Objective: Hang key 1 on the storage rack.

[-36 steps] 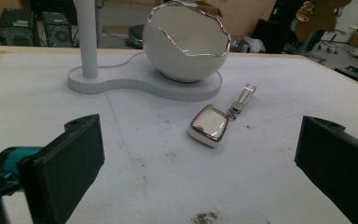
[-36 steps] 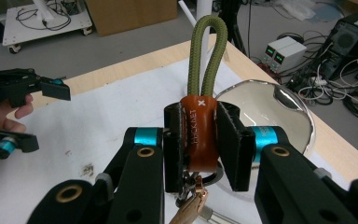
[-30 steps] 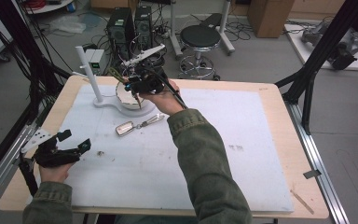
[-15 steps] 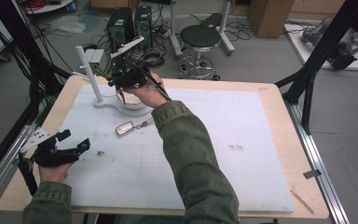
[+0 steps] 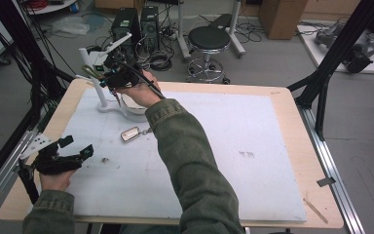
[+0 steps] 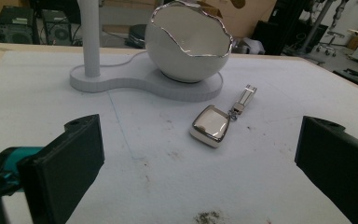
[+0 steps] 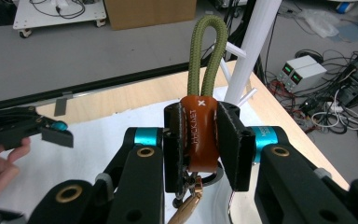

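Observation:
My right gripper is held up at the back left of the table, close beside the white post of a stand. In the right gripper view its jaws are shut on a brown leather key tag. The tag's olive cord loop sticks up past the tips, with the post just beyond it. A white cracked-egg bowl sits on the stand's base. A silver key fob lies on the mat in front of the bowl. My left gripper rests open near the front left edge.
A white mat covers the wooden table. A small speck of dirt lies near the left gripper. Off the table's far side stand a stool, computer towers and loose cables.
The right gripper has carried the tag leftwards and a little higher, from over the bowl to beside the post. The left gripper has stayed put.

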A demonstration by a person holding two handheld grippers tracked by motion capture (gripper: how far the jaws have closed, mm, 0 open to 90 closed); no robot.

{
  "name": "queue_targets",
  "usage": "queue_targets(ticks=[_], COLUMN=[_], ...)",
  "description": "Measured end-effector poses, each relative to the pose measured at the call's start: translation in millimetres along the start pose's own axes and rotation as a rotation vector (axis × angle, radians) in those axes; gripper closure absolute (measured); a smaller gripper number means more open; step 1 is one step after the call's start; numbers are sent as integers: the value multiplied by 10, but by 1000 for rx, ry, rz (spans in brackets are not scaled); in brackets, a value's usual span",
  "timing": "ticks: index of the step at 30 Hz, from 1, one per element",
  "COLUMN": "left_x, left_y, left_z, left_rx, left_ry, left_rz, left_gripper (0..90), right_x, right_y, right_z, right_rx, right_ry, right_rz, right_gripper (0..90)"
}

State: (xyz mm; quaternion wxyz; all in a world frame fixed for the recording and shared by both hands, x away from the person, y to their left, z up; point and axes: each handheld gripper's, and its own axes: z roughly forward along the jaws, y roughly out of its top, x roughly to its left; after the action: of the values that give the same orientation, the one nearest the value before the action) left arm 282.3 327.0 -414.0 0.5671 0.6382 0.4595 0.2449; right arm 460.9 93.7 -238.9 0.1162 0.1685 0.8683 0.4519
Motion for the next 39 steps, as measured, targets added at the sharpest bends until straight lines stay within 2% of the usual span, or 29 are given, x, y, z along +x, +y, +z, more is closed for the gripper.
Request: queue_targets(ticks=[6,9,12,21,27,39], left_x=[13,20,23,28,36,43], left_y=[-4,-8,-16,-25,-24,-20], left_z=[-14,-27,-47,-75,-70,-77], left_rx=[-3,-6,-6,-4,-7,-12], left_ry=[2,4,7,12,10,9], left_rz=[-1,-5,-3,-7,-10,-14], left_gripper=[17,17,17,17,17,17], right_x=[11,36,42,-2,-47,-13], right_y=[78,113,110,81,56,54], right_z=[171,227,271,318,356,499], right_rx=[9,13,21,42,41,59], right_ry=[0,-10,-10,-53,-43,-47], right_rz=[4,-9,1,-8,18,14], right_gripper=[725,725,725,725,725,725])
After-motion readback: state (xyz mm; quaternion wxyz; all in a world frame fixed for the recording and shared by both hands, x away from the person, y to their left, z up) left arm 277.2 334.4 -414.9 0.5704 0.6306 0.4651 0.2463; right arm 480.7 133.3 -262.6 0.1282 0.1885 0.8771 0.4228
